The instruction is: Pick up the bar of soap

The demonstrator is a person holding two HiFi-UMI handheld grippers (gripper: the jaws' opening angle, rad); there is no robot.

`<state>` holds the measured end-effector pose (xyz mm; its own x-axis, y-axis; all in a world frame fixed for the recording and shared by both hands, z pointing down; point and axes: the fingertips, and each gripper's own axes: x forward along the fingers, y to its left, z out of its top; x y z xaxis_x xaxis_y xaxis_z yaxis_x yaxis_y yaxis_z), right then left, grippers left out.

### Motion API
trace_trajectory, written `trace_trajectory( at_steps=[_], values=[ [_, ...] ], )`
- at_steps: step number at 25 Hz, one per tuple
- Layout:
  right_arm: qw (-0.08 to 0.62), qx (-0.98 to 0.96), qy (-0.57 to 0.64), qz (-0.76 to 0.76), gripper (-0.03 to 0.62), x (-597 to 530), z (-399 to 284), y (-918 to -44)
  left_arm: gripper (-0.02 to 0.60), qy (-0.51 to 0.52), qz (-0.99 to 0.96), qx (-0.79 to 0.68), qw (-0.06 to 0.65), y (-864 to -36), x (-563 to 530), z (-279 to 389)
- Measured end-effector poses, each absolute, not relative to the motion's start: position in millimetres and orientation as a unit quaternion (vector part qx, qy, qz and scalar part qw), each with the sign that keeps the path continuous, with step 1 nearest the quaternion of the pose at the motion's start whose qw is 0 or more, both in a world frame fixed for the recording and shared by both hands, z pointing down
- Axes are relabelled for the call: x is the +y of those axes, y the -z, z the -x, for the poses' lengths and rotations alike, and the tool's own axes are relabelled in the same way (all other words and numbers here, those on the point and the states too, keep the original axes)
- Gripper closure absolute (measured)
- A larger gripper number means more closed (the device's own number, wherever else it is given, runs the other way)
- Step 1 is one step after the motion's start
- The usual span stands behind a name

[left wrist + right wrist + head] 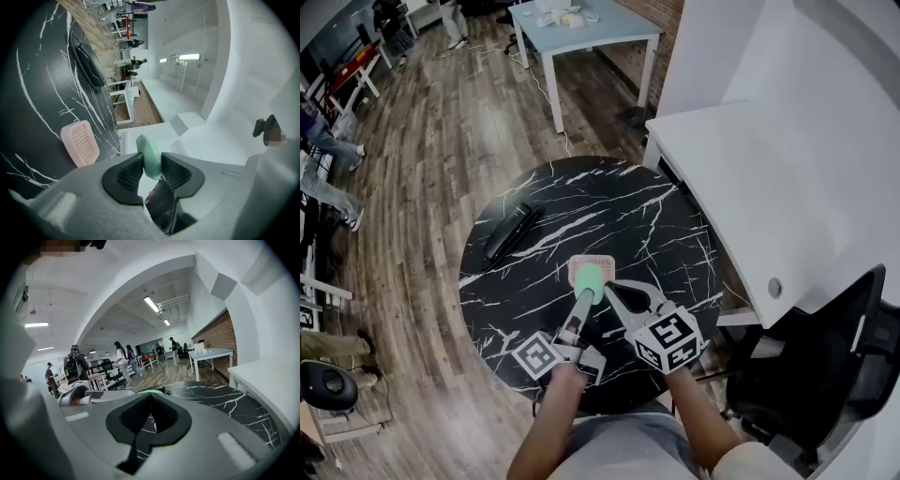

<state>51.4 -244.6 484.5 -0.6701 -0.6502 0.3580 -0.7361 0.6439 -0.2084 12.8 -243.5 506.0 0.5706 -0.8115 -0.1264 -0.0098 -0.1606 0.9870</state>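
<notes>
A pale green bar of soap hangs above the round black marble table, with my left gripper shut on it. In the left gripper view the soap stands on edge between the two black pads of the left gripper. The pink slotted soap dish lies on the table right under it, bare in the left gripper view. My right gripper hovers just to the right of the soap, its jaws together and holding nothing.
A black handset with a coiled cord lies at the table's left side. A white desk stands close on the right, with a black chair beside it. Another table stands at the back, and several people stand far off.
</notes>
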Motion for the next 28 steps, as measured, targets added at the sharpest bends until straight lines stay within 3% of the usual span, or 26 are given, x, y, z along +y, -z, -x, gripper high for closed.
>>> trace_trajectory(
  at_steps=[28],
  values=[
    [0.074, -0.903, -0.104, -0.410, 0.594, -228.7, -74.3, -398.9, 0.462, 0.374, -0.692, -0.270, 0.555, -425.8, -231.8, -18.9]
  ],
)
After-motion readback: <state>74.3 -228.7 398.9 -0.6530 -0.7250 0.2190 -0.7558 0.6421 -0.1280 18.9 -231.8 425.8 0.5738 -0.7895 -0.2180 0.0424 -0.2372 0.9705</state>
